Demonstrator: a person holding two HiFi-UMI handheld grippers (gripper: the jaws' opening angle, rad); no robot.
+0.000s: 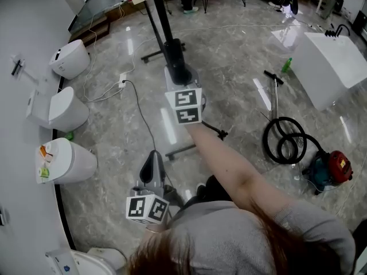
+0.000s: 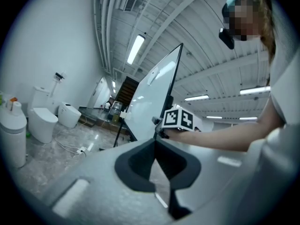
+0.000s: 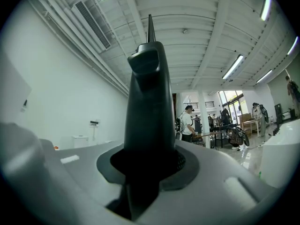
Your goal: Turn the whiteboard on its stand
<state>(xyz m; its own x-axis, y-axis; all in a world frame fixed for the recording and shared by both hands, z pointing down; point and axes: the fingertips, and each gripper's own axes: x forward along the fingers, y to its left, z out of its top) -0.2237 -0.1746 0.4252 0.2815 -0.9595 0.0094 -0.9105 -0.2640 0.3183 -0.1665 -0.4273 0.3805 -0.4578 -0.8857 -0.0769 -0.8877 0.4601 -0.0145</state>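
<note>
Right claw (image 1: 176, 76) clamps the whiteboard's (image 2: 154, 93) dark edge; left claw (image 2: 154, 146) is closed, empty. With one grip, it may slip or the stand (image 1: 184, 149) may skid.

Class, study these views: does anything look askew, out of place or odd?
The whiteboard leans well off upright, its edge clamped in the right claw. A loose cable snakes underfoot nearby, a likely trip hazard. Toilets standing along the wall look odd in an open hall.

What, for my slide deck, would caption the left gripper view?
Left gripper, jaws shut and empty, faces the right gripper clamped on the whiteboard.
</note>
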